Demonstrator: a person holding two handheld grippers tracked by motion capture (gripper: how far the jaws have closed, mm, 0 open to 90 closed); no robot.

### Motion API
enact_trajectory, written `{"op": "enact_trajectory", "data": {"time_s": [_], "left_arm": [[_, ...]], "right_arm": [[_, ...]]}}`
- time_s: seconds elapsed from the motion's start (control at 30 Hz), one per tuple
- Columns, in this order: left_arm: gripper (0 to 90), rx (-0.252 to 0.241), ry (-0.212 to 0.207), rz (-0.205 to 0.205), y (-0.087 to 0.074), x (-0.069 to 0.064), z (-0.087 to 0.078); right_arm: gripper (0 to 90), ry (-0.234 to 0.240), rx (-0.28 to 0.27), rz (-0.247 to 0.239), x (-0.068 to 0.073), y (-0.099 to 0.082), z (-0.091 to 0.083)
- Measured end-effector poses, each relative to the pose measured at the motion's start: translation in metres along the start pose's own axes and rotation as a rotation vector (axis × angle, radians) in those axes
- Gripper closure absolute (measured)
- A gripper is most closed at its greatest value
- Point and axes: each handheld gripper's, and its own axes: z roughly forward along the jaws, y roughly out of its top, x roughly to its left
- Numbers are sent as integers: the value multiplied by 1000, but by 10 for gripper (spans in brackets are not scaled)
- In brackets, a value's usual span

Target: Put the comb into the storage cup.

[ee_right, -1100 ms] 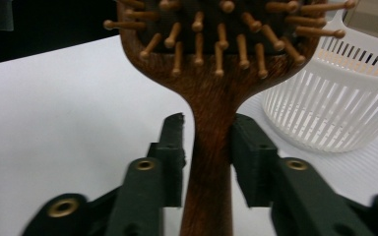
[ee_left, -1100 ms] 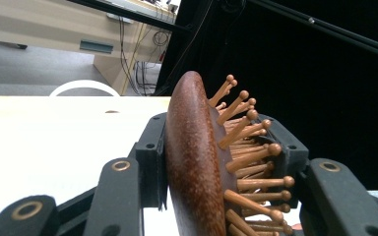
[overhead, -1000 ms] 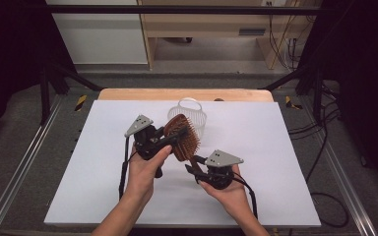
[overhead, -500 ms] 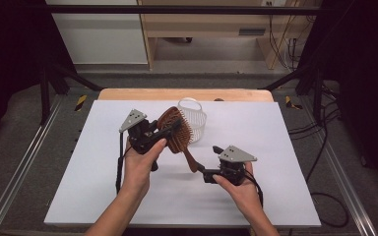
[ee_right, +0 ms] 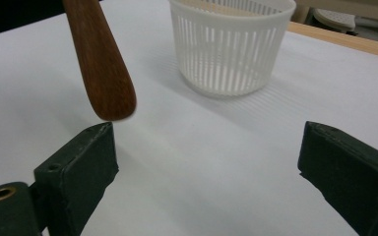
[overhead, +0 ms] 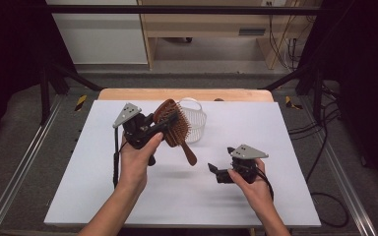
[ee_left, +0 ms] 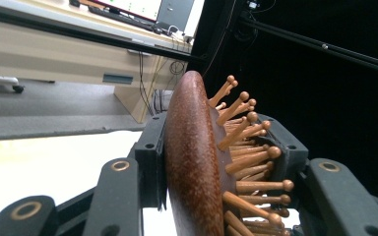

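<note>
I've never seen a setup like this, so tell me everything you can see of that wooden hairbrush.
The hairbrush looks like reddish-brown wood, with an oval head, ball-tipped wooden pins and a tapered handle. The left claw clamps its head, one jaw on the smooth back, one on the pins. It hangs above the table, handle slanting down, in front of the white basket.

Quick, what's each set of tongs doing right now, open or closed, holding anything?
Left tongs: shut on the head of the brown wooden paddle hairbrush, lifted off the table.
Right tongs: open, holding nothing.
</note>
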Motion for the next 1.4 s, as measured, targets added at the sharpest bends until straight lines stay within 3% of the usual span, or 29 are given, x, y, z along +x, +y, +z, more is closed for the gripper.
{"op": "enact_trajectory", "data": {"time_s": [0.2, 0.4, 0.57, 0.77, 0.97, 1.1, 1.27, 1.4], "left_arm": [[519, -26, -7, 9, 9, -6, -1], [519, -43, -11, 11, 16, -11, -1], [519, -60, -16, 20, 23, -16, -2], [518, -81, 5, 18, 35, -16, 3], [519, -96, 13, 11, 49, -16, 11], [518, -107, 21, 23, 57, -18, 17], [518, -127, 23, 43, 69, -18, 29], [518, -145, 34, 62, 76, -14, 42]], "right_arm": [[61, -64, -66, -34, -10, -12, -7], [60, -96, -83, -28, -14, -14, -15], [47, -106, -98, 5, -17, -17, -31], [56, -159, -111, 70, -31, -24, -47], [56, -139, -129, 118, -39, -28, -53], [60, -135, -139, 99, -38, -28, -52], [59, -135, -153, 132, -43, -28, -53], [54, -131, -143, 119, -42, -28, -49]]}}
